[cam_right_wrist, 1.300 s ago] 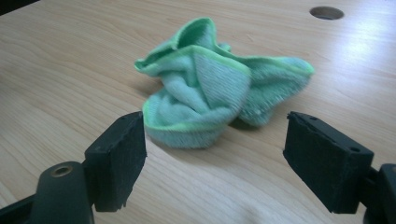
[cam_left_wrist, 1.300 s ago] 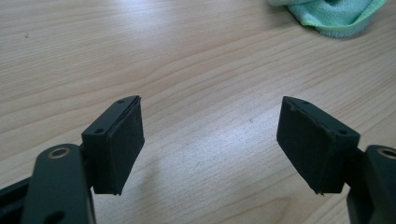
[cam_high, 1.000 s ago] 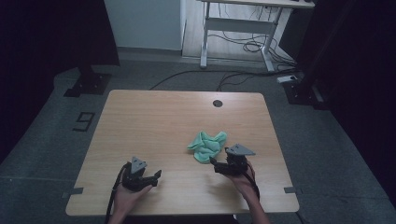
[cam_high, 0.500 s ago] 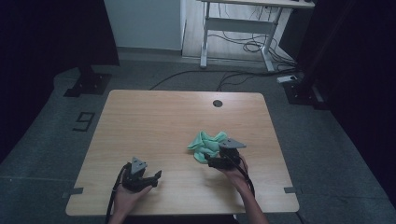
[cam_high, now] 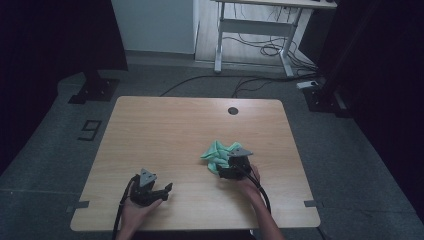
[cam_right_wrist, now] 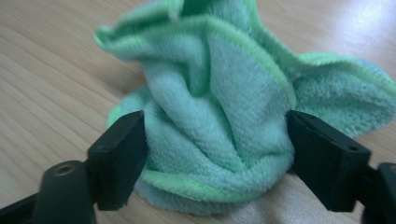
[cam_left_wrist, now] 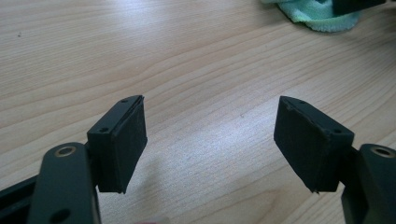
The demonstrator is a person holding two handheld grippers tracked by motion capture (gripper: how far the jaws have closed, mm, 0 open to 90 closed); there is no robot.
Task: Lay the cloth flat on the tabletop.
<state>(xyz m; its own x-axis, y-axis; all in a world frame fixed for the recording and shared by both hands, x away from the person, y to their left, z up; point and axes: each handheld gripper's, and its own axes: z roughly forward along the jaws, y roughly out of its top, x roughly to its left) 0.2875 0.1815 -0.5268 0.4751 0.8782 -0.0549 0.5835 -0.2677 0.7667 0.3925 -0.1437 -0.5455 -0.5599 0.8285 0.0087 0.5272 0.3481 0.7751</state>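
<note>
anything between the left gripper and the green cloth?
Nothing visible. The left gripper is open over bare table, and only wood grain lies between it and the green cloth. The right gripper already has its open jaws around the cloth.

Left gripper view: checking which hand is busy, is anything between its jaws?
No: the left gripper stands open over bare table, with the green cloth far off.

Fluffy green terry cloth (cam_right_wrist: 219, 135), smooth matt wooden table (cam_high: 165, 130)

a lab: bare wooden table (cam_high: 165, 130), dark curtains (cam_high: 55, 35), floor cables (cam_high: 260, 50)
</note>
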